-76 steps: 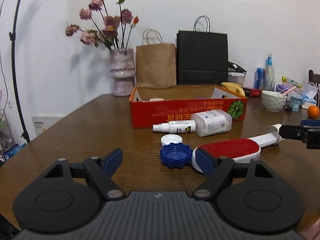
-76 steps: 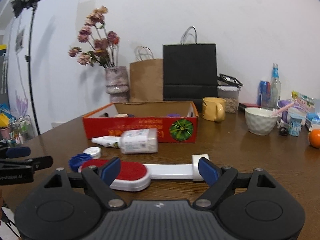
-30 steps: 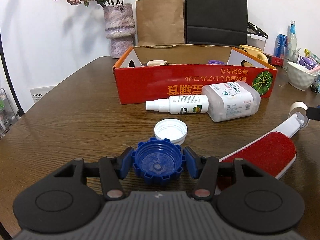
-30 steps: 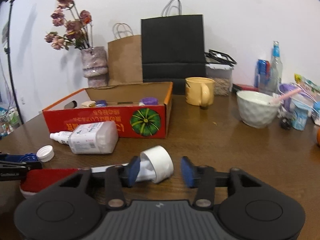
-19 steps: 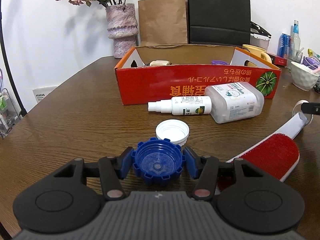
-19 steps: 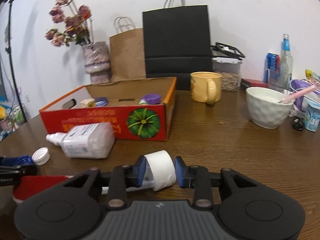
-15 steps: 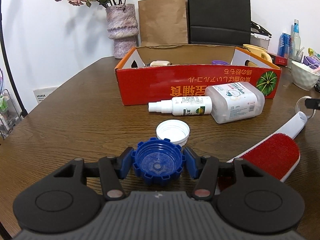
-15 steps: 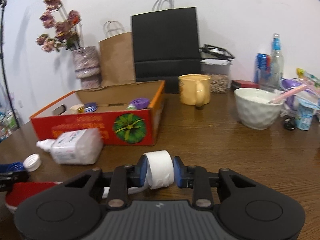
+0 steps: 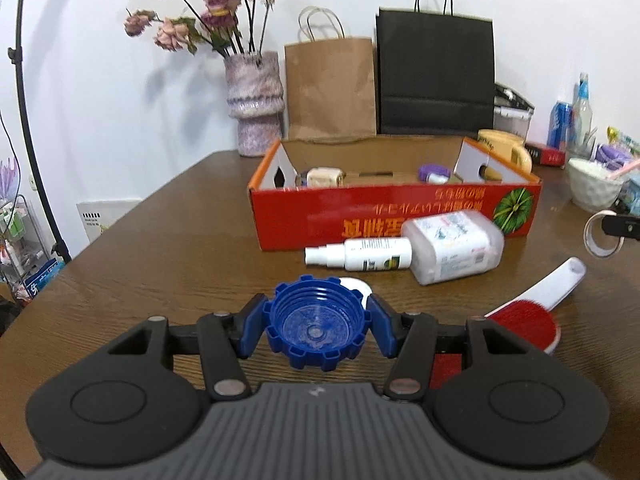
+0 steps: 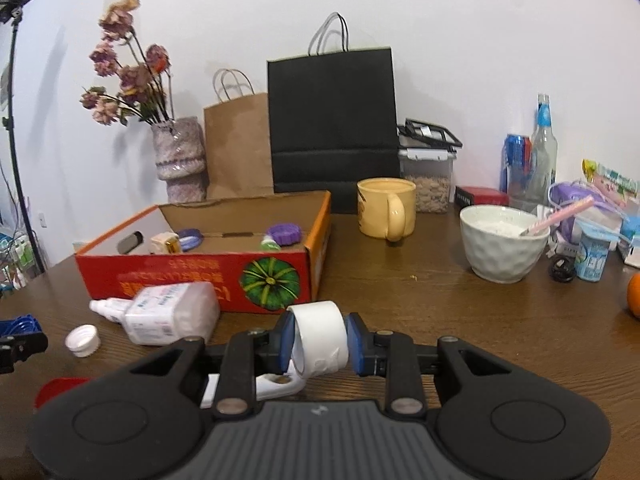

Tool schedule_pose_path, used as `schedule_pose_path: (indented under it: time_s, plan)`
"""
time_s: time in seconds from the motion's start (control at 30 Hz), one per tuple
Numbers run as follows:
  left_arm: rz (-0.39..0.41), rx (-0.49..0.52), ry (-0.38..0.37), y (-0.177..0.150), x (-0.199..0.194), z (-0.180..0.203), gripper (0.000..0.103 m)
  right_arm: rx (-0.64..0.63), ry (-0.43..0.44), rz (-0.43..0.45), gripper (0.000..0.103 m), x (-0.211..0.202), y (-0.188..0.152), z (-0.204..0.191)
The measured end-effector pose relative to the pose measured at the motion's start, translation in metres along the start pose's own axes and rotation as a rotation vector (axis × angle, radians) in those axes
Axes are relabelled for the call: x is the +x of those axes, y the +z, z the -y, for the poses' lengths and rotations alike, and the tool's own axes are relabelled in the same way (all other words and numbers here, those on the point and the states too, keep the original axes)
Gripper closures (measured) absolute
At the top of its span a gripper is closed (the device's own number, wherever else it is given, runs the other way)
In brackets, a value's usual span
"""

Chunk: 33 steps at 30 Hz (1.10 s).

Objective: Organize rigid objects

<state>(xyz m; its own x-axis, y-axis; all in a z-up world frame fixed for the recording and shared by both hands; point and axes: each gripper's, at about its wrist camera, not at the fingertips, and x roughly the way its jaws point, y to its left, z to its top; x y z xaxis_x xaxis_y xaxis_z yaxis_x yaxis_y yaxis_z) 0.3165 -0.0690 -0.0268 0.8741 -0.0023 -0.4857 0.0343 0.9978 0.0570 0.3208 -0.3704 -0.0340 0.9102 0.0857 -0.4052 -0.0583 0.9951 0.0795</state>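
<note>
My left gripper [image 9: 316, 322] is shut on a blue ridged cap [image 9: 316, 334] and holds it just above the table; a small white cap [image 9: 358, 285] peeks out behind it. My right gripper [image 10: 318, 340] is shut on a white roll [image 10: 320, 330], raised over the white handle [image 10: 276, 388] of a red lint brush [image 9: 524, 324]. A white spray bottle [image 9: 360, 254] and a clear container [image 9: 452, 246] lie in front of the red cardboard box [image 9: 394, 220], which holds a few small items.
A vase of dried flowers [image 9: 254, 100], a brown bag [image 9: 330, 88] and a black bag [image 9: 436, 76] stand behind the box. To its right stand a yellow mug [image 10: 386, 208], a white bowl [image 10: 502, 244], bottles and packets. An orange [image 10: 634, 294] sits at the far right edge.
The right jaws closed on the white roll and lifted it off the brush handle. The left gripper rose with the blue cap, which is now off the table.
</note>
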Motion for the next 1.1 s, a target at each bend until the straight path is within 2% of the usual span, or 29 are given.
schedule_pose_path:
  time_s: [0.6,0.9,1.1]
  plan:
    - [0.173,-0.054,-0.074,-0.007,-0.111,-0.02,0.048,-0.047,0.056,0.134,0.076,-0.129,-0.013,-0.083]
    - [0.236,-0.061,-0.096,-0.016,-0.15,-0.022,0.048,-0.062,0.065,0.162,0.076,-0.167,-0.024,-0.101]
    - [0.247,-0.062,-0.104,-0.021,-0.159,-0.021,0.048,-0.055,0.062,0.174,0.076,-0.177,-0.028,-0.102]
